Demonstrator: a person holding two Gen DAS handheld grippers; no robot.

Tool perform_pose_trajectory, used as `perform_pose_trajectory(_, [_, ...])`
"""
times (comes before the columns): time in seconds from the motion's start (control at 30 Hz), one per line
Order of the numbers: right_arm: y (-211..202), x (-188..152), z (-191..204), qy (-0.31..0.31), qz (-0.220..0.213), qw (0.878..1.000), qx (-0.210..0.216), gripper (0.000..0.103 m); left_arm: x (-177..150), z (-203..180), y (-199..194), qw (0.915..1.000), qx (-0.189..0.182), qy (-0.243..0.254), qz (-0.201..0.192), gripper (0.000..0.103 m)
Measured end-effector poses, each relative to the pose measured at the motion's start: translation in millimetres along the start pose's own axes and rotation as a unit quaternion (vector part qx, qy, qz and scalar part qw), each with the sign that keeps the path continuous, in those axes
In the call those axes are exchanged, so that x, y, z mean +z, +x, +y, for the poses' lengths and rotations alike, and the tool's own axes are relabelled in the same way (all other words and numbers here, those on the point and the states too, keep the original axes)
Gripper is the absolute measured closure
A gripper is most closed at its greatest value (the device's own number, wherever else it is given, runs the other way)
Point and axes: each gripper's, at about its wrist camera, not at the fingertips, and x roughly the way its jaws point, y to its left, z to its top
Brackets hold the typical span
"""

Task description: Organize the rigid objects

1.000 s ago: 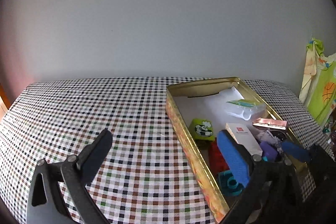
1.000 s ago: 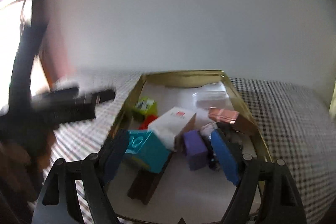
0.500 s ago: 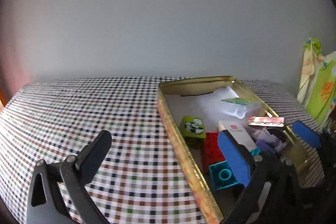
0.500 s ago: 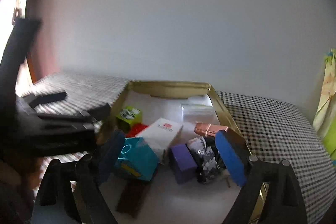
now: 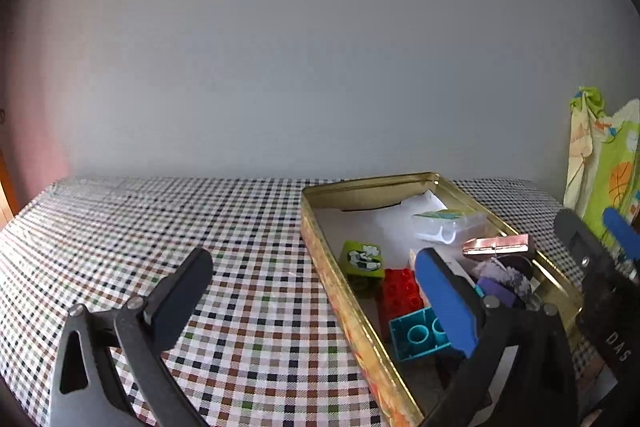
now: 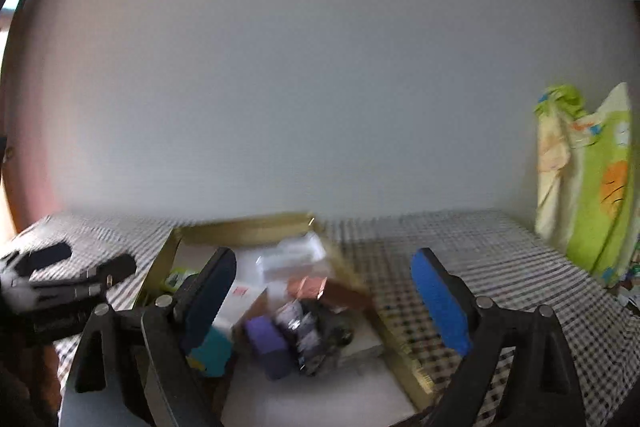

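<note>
On the checked tablecloth (image 5: pixel 256 227) stands a shallow golden tin (image 5: pixel 340 283), at the right part of the table and near to the far wall, and the small rigid things lie together inside of it. At the left wall of the tin sits a green block with a panda picture (image 5: pixel 362 259), next to it a red brick (image 5: pixel 402 293), and nearer a teal brick (image 5: pixel 416 337) with round studs up. Farther in the tin lies a clear plastic case (image 5: pixel 448 227), and to the right of it a copper-coloured flat piece (image 5: pixel 498 245) and a purple block (image 6: pixel 268 343); the dark glittering thing beside the purple block is too blurred to name. The left gripper (image 5: pixel 316 291) hangs over the left edge of the tin with its jaws wide apart, one finger over the cloth and the other over the tin, and they hold nothing. The right gripper (image 6: pixel 324 291) is over the right edge of the tin, its jaws are opening and no thing is pressed between them. A colourful cloth (image 6: pixel 588 183) hangs at the far right
</note>
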Motion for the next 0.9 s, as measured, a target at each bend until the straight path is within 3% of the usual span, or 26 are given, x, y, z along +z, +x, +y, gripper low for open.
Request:
perform_pose_trajectory(0.23, [-5, -2, 9, 0.002, 0.001, 1.000, -0.015, 0.007, -5, -11, -19, 0.9977, 0.019, 0.034, -0.055, 0.001])
perform_pose_trajectory(0.6, [-22, -7, 22, 0.017, 0.004, 1.000, -0.021, 0.007, -11, -7, -34, 0.9983, 0.006, 0.020, -0.055, 0.000])
perform_pose_trajectory(0.9, [-44, -9, 25, 0.026, -0.032, 0.999, -0.026, 0.007, -16, -10, -40, 0.9985, 0.006, 0.028, -0.047, 0.000])
